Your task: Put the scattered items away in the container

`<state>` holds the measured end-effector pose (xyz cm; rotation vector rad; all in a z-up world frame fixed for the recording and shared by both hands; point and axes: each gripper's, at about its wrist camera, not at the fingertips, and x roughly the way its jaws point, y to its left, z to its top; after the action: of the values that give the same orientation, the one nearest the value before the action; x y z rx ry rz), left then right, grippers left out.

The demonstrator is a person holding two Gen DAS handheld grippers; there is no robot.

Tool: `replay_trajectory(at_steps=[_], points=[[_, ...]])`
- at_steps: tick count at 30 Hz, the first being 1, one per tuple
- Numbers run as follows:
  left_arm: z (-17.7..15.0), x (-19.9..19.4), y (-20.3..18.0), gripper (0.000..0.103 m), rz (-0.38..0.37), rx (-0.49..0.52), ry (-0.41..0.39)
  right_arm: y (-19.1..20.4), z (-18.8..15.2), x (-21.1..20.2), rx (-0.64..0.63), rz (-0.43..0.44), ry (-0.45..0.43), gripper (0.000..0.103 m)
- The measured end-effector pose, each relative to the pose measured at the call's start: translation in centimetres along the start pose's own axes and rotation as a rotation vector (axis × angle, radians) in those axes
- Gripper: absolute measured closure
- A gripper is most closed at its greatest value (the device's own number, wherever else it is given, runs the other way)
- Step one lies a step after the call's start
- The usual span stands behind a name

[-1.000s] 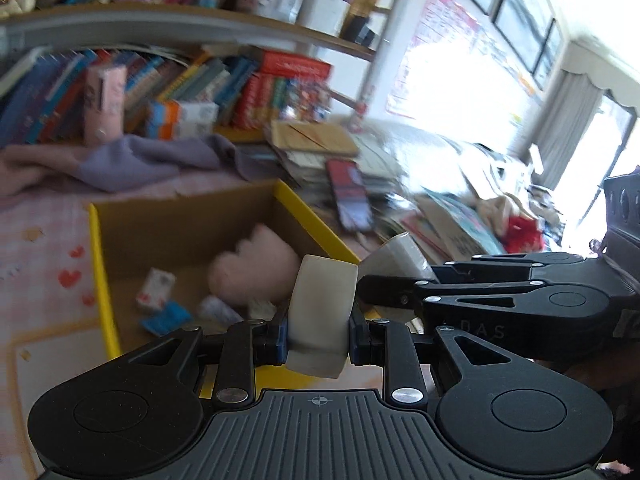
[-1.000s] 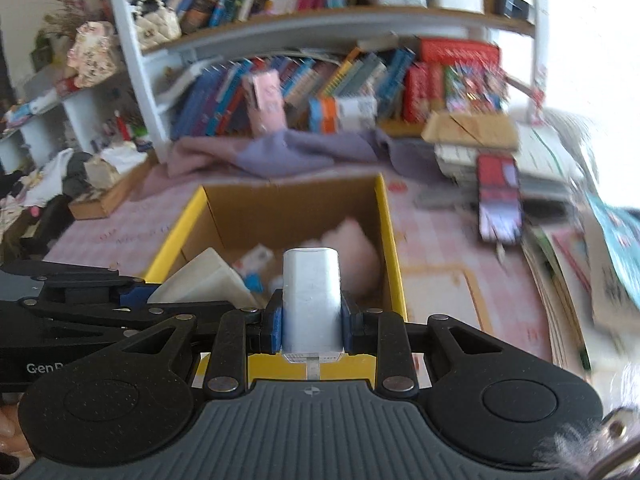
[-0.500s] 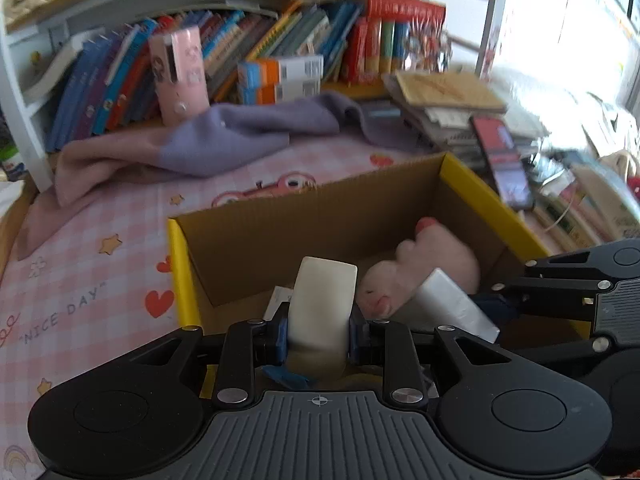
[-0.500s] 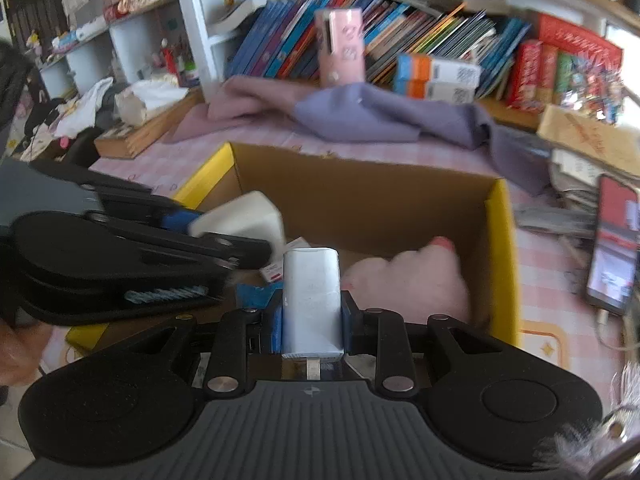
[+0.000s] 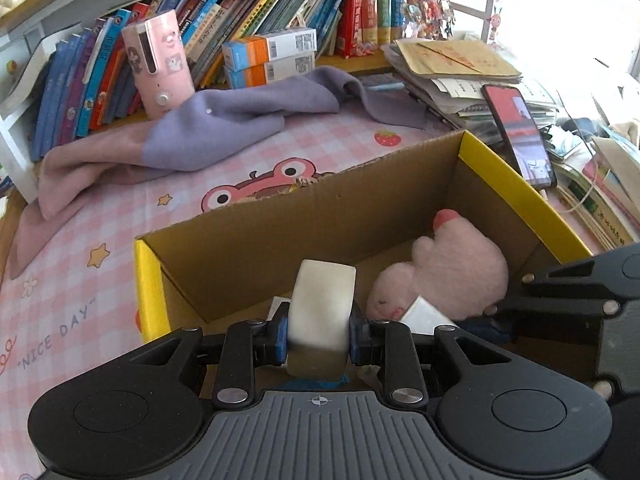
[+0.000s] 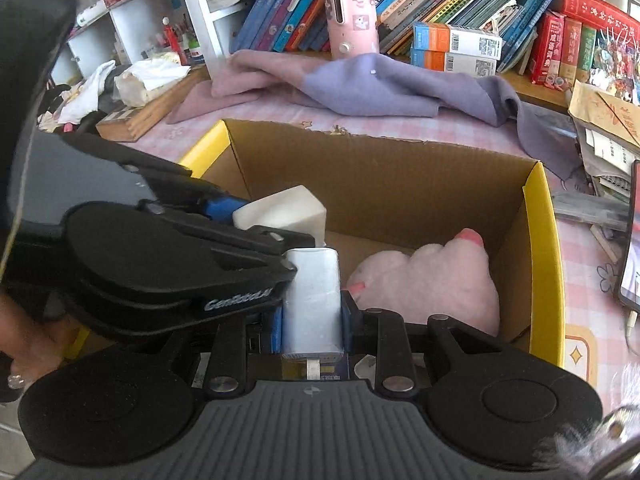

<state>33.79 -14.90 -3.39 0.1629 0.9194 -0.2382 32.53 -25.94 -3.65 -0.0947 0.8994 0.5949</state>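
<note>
A yellow-rimmed cardboard box [image 5: 516, 196] [image 6: 544, 240] stands on the pink checked cloth. A pink plush toy [image 5: 448, 276] [image 6: 424, 280] lies inside it with a few small packets. My left gripper [image 5: 320, 332] is shut on a white block [image 5: 322, 308] and holds it over the box's near left part; the block also shows in the right wrist view [image 6: 280, 212]. My right gripper [image 6: 312, 320] is shut on a white-blue packet [image 6: 314, 304] above the box's near edge, just right of the left gripper.
A purple and pink towel [image 5: 200, 136] [image 6: 360, 84] lies behind the box. A pink dispenser [image 5: 158, 64], boxes and books line the back shelf. A phone [image 5: 518, 132] rests on stacked papers at right. A wooden tray [image 6: 136, 116] sits at left.
Both grippers have moved in over the box and lower toward it, each holding its item. The views swung left, off the bright window side.
</note>
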Motion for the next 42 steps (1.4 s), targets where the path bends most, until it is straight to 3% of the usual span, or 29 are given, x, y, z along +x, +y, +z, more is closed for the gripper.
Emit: replay_trajectory(at_steps=[2, 5, 7, 11, 16, 22, 25, 30, 33, 36, 42], points=[[0.2, 0.2, -0.2, 0.076, 0.009, 0.003, 0.003, 0.0, 0.0, 0.0, -0.003, 0.002, 0.0, 0.078], [0.5, -0.2, -0.6, 0.066, -0.012, 0.026, -0.018, -0.1, 0.0, -0.2, 0.003, 0.006, -0.011, 0.077], [0.6, -1.2, -1.1, 0.043, -0.012, 0.048, -0.057, -0.3, 0.0, -0.6, 0.014, 0.012, -0.034, 0.068], [0.6, -3.9, -2.0, 0.03, 0.04, 0.096, -0.144, -0.6, 0.1, -1.6, 0.033, 0.025, -0.082, 0.063], [-0.6, -8.5, -2.3, 0.015, 0.101, 0.085, -0.253, -0.3, -0.2, -3.5, 0.033, 0.021, -0.146, 0.048], [-4.3, -13.5, -1.4, 0.006, 0.17, -0.033, -0.344, 1.1, -1.4, -6.4, 0.019, -0.031, -0.227, 0.032], [-6.9, -15.4, -0.6, 0.004, 0.171, -0.16, -0.376, 1.8, -2.1, -7.7, -0.002, -0.056, -0.253, 0.029], [-10.7, -17.5, 0.1, 0.003, 0.199, -0.237, -0.393, 3.4, -3.5, -9.7, -0.009, -0.111, -0.282, 0.026], [-12.9, -18.2, 0.3, 0.002, 0.279, -0.243, -0.406, 4.7, -4.4, -10.8, 0.001, -0.148, -0.311, 0.021], [-14.9, -18.2, 0.1, 0.001, 0.391, -0.206, -0.37, 6.7, -5.9, -11.2, -0.029, -0.197, -0.316, 0.015], [-17.7, -19.8, 0.6, 0.001, 0.363, -0.166, -0.35, 10.9, -8.5, -11.3, -0.075, -0.221, -0.283, 0.015]])
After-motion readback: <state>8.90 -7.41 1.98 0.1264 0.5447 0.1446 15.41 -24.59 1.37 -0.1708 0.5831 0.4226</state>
